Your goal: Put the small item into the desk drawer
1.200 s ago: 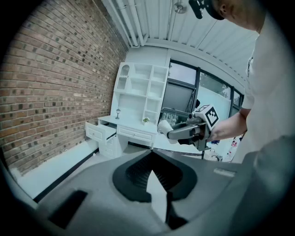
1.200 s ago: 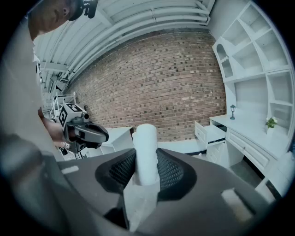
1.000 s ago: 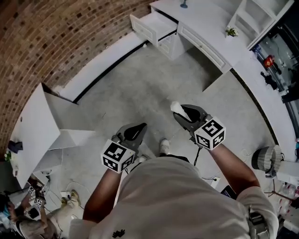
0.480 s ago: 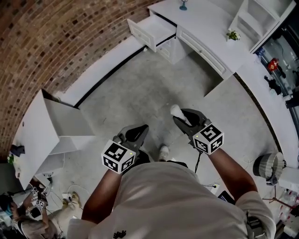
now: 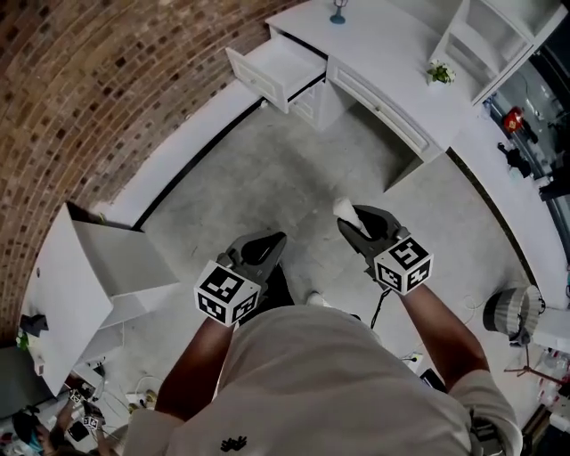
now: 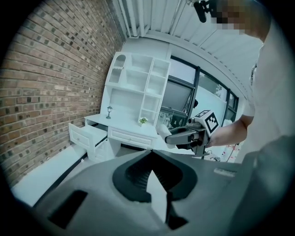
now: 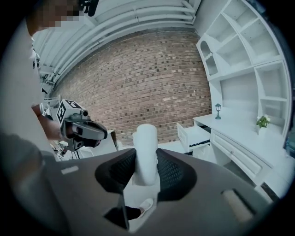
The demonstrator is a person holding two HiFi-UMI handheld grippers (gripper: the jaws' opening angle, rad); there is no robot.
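Observation:
My right gripper (image 5: 356, 223) is shut on a small white roll-shaped item (image 5: 346, 210), held over the grey floor; in the right gripper view the item (image 7: 145, 147) stands upright between the dark pads. The left gripper (image 5: 264, 250) hangs beside it, jaws together and empty. The white desk (image 5: 392, 53) stands ahead by the brick wall, and its left drawer (image 5: 274, 68) is pulled out. That open drawer shows in the left gripper view (image 6: 85, 134) and the right gripper view (image 7: 196, 136), some way beyond both grippers.
A white open cabinet (image 5: 98, 267) stands at the left against the brick wall. A white shelf unit (image 5: 485, 36) rises behind the desk, with a small plant (image 5: 438, 74) and a little lamp (image 5: 337, 13) on the desktop. A fan (image 5: 508, 312) sits at the right.
The view has shifted: the desk and open drawer now sit a little lower and further left. Both grippers keep their pose, and the right still holds the white item.

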